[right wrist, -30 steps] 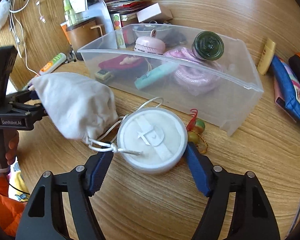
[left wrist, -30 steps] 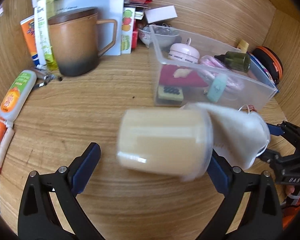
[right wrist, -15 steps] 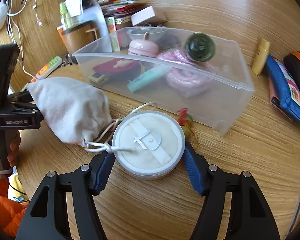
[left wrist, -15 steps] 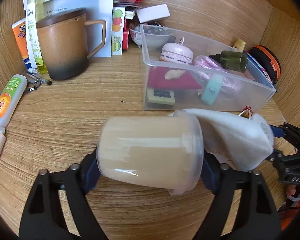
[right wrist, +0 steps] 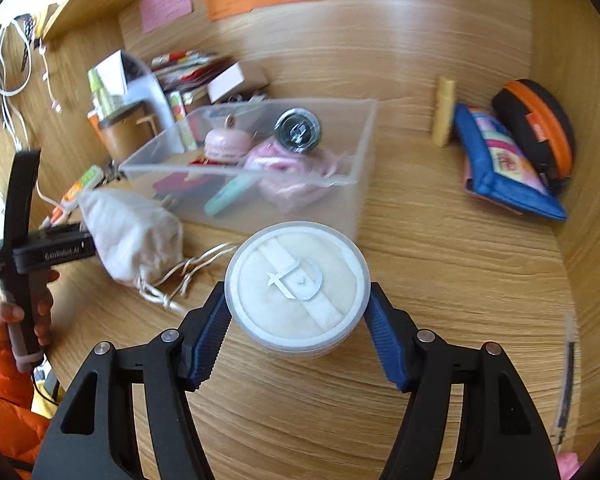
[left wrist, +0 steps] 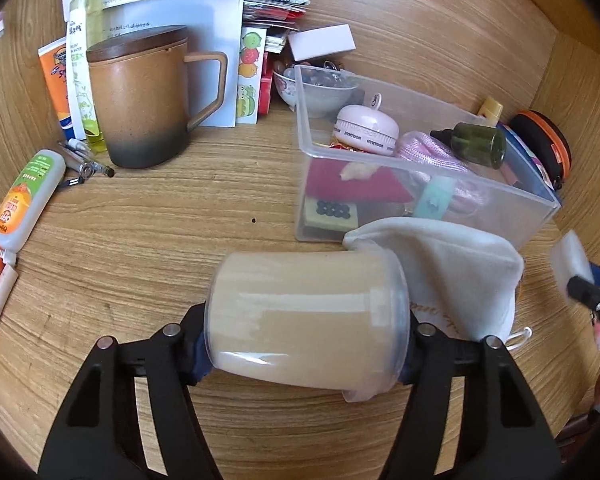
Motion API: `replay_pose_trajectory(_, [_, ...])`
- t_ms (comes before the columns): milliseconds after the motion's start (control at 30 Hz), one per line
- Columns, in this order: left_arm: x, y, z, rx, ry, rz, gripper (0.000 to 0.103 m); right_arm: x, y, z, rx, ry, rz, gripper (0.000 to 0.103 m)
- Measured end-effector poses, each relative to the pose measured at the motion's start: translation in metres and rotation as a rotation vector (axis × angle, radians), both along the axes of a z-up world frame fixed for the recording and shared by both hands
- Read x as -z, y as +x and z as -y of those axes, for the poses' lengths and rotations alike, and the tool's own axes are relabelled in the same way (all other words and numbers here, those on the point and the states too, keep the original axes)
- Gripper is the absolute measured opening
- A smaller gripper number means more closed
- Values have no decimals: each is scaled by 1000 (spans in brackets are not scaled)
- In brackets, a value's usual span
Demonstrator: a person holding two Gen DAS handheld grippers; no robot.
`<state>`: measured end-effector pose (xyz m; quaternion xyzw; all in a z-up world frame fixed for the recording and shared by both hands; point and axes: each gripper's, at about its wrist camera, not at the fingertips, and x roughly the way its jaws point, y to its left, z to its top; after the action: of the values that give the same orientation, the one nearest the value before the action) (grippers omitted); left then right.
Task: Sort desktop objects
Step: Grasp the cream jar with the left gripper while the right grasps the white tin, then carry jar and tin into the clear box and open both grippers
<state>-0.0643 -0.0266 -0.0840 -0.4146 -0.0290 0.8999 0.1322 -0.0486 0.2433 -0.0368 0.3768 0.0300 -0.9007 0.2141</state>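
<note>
Above the table (right wrist: 460,280), in front of the clear bin (right wrist: 340,184), a round jar (right wrist: 296,288) is clamped by the right gripper (right wrist: 298,320), lid toward the camera, while the jar body (left wrist: 308,316), long axis sideways, is clamped by the left gripper (left wrist: 304,344).

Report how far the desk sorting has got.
Done: bin already holds a green bottle, pink cord and more.
In hand: left gripper grips a beige jar; right gripper a puff case.
Left: white pouch, blue pouch.
</note>
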Motion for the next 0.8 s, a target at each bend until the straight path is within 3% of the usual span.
replay_pose_trajectory(400, [-11,19,14,-55,-14,-45,66,-23,0,3,-30,-32,-74,62])
replay_pose_trajectory(800, [-51,24,20,-78,-55,-151,66,-39,-7,20,-64,-40,-129,62])
